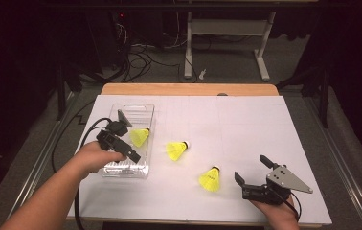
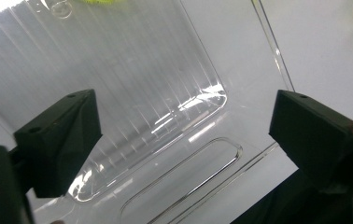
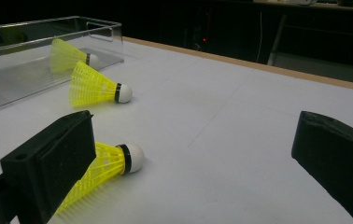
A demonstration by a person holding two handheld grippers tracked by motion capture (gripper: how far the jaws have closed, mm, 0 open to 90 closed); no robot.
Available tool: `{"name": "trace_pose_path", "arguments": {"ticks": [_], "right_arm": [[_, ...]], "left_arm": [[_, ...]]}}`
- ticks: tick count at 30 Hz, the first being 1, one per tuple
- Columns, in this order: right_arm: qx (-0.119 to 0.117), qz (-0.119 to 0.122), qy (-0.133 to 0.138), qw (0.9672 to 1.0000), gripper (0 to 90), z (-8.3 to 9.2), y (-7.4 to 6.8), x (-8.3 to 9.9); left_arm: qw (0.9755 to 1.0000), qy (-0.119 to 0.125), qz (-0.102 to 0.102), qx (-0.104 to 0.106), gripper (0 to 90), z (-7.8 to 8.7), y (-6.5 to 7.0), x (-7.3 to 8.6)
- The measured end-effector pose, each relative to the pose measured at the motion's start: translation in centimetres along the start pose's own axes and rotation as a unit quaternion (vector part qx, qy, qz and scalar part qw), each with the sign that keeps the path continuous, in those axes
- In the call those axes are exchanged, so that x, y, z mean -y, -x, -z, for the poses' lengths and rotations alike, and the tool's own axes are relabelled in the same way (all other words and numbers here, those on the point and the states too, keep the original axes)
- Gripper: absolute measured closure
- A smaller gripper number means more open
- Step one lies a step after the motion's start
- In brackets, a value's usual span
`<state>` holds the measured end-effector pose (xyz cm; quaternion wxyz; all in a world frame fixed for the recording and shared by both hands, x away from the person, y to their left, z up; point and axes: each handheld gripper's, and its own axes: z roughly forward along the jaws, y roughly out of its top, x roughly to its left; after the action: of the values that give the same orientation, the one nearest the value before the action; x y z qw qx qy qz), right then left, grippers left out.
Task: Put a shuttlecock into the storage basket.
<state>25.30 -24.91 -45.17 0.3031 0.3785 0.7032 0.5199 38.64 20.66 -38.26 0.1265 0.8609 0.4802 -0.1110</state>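
The shuttlecock (image 1: 140, 137) lies in the tray (image 1: 143, 111); my left tongs (image 1: 132, 154) gape empty above. My right tongs (image 1: 251, 173), spread wide, should straddle the nearest shuttlecock's (image 3: 101, 169) cork squarely.

No legible text, labels or nos. anywhere

Three shuttlecocks (image 1: 175, 150), one clear tray (image 1: 143, 109), two claws (image 1: 250, 175).

Bright table (image 1: 246, 124), dark surroundings, tray (image 2: 156, 93) glare
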Motion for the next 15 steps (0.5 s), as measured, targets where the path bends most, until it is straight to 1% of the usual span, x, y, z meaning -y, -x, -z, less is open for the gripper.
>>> {"name": "trace_pose_path", "arguments": {"ticks": [2,3,4,5,10,15], "right_arm": [[0.001,-0.002,0.000,1.0000,0.2,-0.1,0.1,0.1],[0.002,-0.003,-0.001,1.0000,0.2,-0.1,0.2,0.1],[0.002,-0.003,-0.001,1.0000,0.2,-0.1,0.2,0.1],[0.002,-0.003,-0.001,1.0000,0.2,-0.1,0.2,0.1],[0.001,-0.001,-0.002,1.0000,0.2,-0.1,0.3,0.1],[0.000,0.000,-0.002,1.0000,0.2,-0.2,0.2,0.1]], "left_arm": [[1.0000,-0.002,-0.001,0.003,4.7,0.2,0.0,0.0],[1.0000,-0.007,-0.006,0.003,3.5,0.3,0.2,-0.1],[1.0000,-0.007,-0.006,0.003,1.9,0.3,0.2,-0.1],[0.9999,-0.010,-0.010,0.002,0.7,0.4,0.5,-0.1],[0.9998,-0.002,-0.021,0.000,0.6,0.9,1.1,0.0],[0.9998,0.002,-0.022,-0.001,0.7,1.2,1.6,0.1]]}}
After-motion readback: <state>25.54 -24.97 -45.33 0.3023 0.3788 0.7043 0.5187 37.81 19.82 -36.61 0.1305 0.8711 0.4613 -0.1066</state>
